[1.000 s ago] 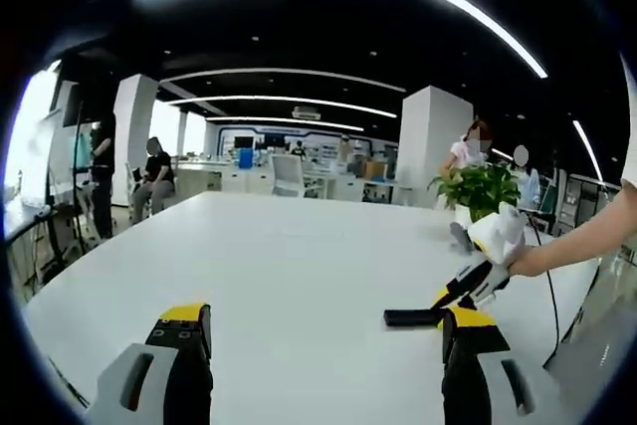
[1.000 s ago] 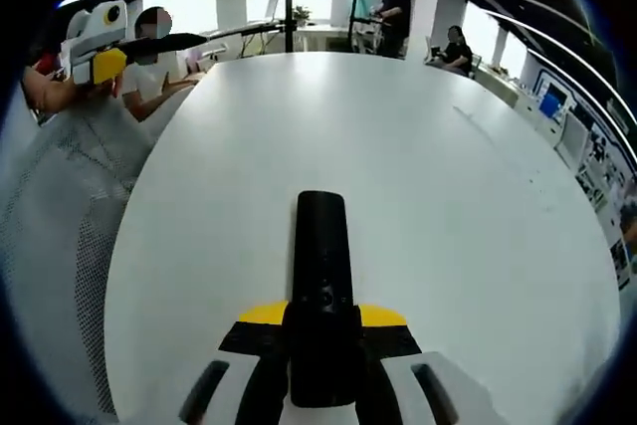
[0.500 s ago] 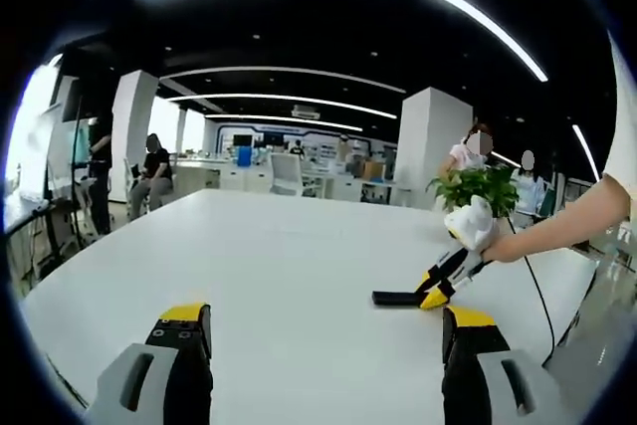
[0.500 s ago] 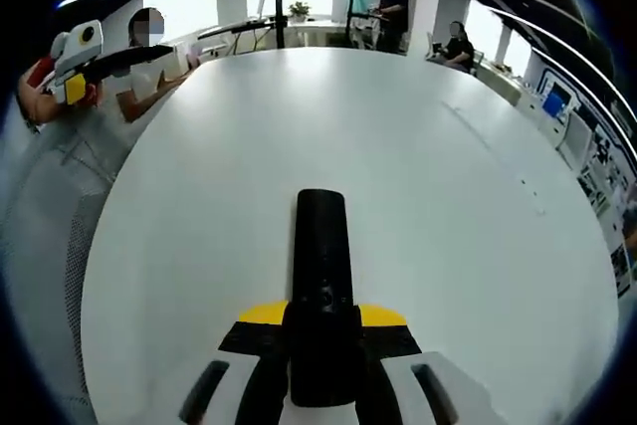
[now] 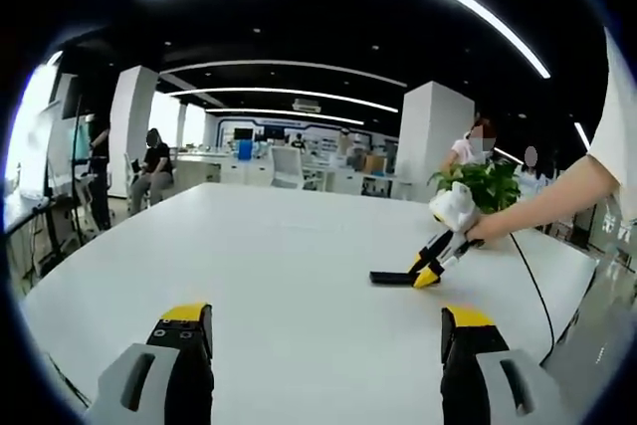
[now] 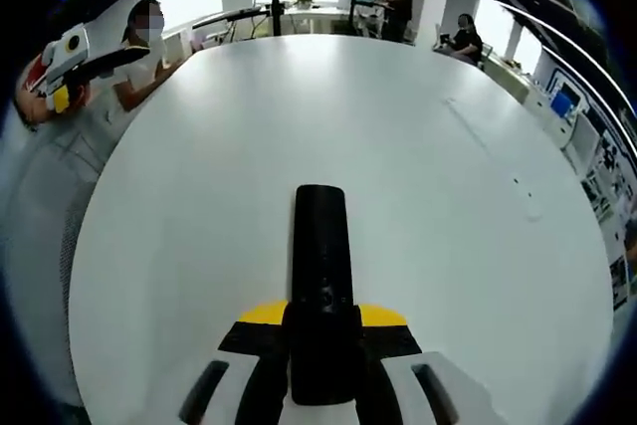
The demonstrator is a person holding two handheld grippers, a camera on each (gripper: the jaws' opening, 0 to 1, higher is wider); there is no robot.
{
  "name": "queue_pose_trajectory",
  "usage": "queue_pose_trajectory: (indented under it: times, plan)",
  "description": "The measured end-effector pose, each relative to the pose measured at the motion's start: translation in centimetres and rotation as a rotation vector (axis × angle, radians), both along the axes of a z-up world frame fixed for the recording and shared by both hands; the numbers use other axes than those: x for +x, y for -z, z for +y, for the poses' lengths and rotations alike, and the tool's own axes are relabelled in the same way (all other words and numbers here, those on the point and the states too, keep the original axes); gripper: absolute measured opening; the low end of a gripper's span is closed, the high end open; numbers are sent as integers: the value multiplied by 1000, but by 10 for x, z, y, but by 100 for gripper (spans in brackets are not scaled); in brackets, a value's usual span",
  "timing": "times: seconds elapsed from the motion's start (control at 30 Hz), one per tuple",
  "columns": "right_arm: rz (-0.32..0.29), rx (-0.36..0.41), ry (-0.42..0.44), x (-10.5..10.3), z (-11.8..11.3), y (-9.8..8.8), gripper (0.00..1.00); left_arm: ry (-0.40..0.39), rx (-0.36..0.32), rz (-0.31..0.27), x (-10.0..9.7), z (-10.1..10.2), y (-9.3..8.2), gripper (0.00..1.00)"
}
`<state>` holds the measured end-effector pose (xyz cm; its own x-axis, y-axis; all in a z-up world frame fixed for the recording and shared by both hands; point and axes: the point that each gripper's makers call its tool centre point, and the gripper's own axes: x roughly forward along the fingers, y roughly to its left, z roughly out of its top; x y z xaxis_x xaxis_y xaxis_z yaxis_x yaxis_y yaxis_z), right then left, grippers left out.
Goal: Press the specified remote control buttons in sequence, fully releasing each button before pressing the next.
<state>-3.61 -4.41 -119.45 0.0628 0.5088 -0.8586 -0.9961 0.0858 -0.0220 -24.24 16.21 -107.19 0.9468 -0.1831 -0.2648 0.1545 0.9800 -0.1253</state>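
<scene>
A black remote control (image 6: pixel 320 246) lies lengthwise between the jaws of my right gripper (image 6: pixel 320 323), which is shut on its near end. In the left gripper view the same remote (image 5: pixel 388 277) rests low on the white table (image 5: pixel 279 246), held by the right gripper (image 5: pixel 430 268) at a person's outstretched arm. My left gripper (image 5: pixel 323 330) hovers over the table's near side, open, with nothing between its yellow-tipped fingers (image 5: pixel 184 318). In the right gripper view the left gripper (image 6: pixel 62 55) is off the table's far left edge, in a hand.
The large white table (image 6: pixel 418 176) stretches ahead. A potted plant (image 5: pixel 486 186) stands at its right edge with a black cable (image 5: pixel 537 296) trailing near it. People sit and stand beyond the far edge (image 5: pixel 154 171). A mesh chair (image 6: pixel 40 196) is at the left.
The right gripper with the remote has moved leftward and farther from the left gripper, settling low over the table. The left gripper stays open. The grip on the remote is unchanged.
</scene>
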Motion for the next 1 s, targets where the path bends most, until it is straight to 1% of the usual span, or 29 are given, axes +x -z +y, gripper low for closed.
queue_pose_trajectory:
  times: [0.17, 0.27, 0.3, 0.37, 0.4, 0.43, 0.47, 0.5, 0.53, 0.57, 0.6, 0.63, 0.67, 0.7, 0.73, 0.77, 0.8, 0.83, 0.87, 0.9, 0.93, 0.97, 1.0]
  plan:
    - [8, -21, -10, 5, 3, 0, 21, 0, 5, 6, 0, 0, 1, 98]
    - [9, -22, -15, 1, 2, -1, 22, 2, 2, 6, -1, 0, 1, 98]
    - [14, -23, 17, 1, 2, -1, 22, 3, -2, 2, -1, 0, 0, 98]
    - [21, -21, 39, -3, 1, -2, 24, 6, -16, -4, -1, -1, -1, 98]
    - [40, 5, 75, -6, 3, -4, 26, 4, -13, -5, -1, -1, -1, 98]
    - [69, 52, 117, -10, 7, -9, 31, 2, -7, -7, -1, 0, -2, 99]
    - [66, 91, 139, -10, 10, -15, 33, 3, -13, -14, -1, -1, -3, 99]
    - [42, 142, 171, -8, 12, -24, 36, 4, -17, -17, -1, -1, -4, 99]
    - [34, 173, 197, -7, 13, -29, 40, 4, -17, -20, -1, -1, -4, 99]
    - [21, 224, 239, -6, 15, -39, 43, 4, -16, -22, -1, -1, -5, 99]
    - [17, 241, 255, -6, 15, -41, 48, 6, -18, -27, -1, -2, -6, 99]
    - [25, 282, 305, -6, 14, -48, 52, 7, -19, -30, -1, -2, -6, 99]
    - [26, 294, 330, -8, 12, -51, 55, 7, -19, -31, -1, -2, -6, 99]
    - [5, 308, 344, -10, 10, -55, 59, 8, -18, -33, -1, -2, -7, 99]
    - [-28, 329, 353, -12, 8, -60, 66, 6, -19, -39, -1, -2, -8, 99]
    - [-37, 342, 371, -14, 7, -63, 71, 5, -20, -44, 0, -1, -9, 99]
    - [-45, 364, 403, -22, 6, -70, 77, 2, -22, -53, 0, -1, -11, 100]
    - [-63, 387, 420, -26, 5, -75, 86, 2, -25, -58, 0, -1, -12, 100]
    - [-89, 431, 459, -32, 4, -84, 92, 2, -25, -61, 0, -1, -12, 100]
    - [-93, 457, 482, -37, 2, -89, 97, 2, -24, -60, 0, -1, -12, 100]
    - [-105, 497, 515, -43, -1, -98, 98, 2, -24, -60, -1, -2, -13, 100]
    - [-97, 478, 522, -49, -5, -97, 99, 3, -25, -59, -1, -2, -13, 100]
    - [-113, 516, 565, -58, -10, -106, 99, 3, -26, -56, -1, -2, -12, 100]
